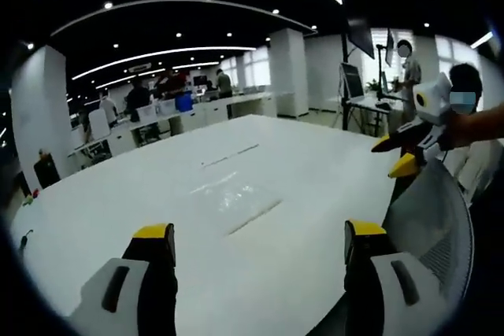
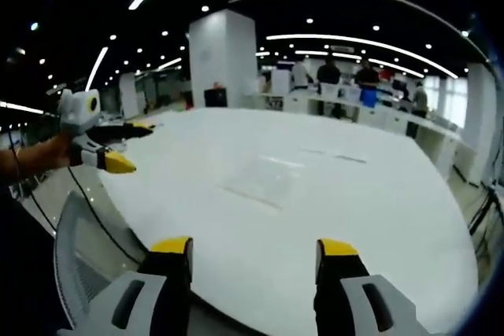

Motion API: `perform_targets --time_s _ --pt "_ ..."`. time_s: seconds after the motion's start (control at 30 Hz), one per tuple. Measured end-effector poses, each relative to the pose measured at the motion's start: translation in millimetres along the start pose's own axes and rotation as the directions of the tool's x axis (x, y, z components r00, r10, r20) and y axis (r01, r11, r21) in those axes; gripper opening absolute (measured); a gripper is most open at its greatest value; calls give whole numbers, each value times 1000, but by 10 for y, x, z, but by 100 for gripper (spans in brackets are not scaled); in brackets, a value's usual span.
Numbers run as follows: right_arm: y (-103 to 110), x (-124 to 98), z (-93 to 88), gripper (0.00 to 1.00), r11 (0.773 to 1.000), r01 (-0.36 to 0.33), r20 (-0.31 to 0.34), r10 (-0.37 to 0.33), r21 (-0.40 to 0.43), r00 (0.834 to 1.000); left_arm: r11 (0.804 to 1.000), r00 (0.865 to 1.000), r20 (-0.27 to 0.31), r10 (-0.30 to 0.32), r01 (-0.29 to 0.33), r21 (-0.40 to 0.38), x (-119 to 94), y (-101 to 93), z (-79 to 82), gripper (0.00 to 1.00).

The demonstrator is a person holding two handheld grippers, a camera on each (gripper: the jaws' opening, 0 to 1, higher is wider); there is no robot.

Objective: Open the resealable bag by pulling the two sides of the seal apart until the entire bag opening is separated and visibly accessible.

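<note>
Flat on the white table [image 1: 118, 218] lies the clear bag [image 1: 232, 198], both grippers' jaws spread, empty.

Your resealable bag [image 1: 234, 197] lies flat mid-table [image 1: 315, 163], ahead of both grippers. A mesh chair [image 1: 429, 226] stands at the near edge, between you and the table.

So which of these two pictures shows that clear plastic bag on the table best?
The left gripper view. The bag lies flat on the white table, nearer the camera, with its crinkles and dark edge strip readable. In the right gripper view the bag is a fainter outline, farther off.
</note>
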State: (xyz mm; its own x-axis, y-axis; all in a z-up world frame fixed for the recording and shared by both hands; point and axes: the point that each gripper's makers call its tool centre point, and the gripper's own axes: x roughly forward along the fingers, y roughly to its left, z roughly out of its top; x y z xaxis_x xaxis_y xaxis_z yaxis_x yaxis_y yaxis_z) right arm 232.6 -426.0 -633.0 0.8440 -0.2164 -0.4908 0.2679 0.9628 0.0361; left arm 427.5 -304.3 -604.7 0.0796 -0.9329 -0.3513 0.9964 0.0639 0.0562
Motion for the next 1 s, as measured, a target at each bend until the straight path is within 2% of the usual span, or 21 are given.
perform_targets --time_s 0.23,1.0 --pt "-1 -88 -21 62 1000 4 9 -4 14 1000 999 1000 -12 -5 4 -42 -54 -85 -101 88" --pt "69 -135 -34 61 999 -8 27 7 48 1000 998 999 -43 3 -5 -56 -138 -207 -236 89"
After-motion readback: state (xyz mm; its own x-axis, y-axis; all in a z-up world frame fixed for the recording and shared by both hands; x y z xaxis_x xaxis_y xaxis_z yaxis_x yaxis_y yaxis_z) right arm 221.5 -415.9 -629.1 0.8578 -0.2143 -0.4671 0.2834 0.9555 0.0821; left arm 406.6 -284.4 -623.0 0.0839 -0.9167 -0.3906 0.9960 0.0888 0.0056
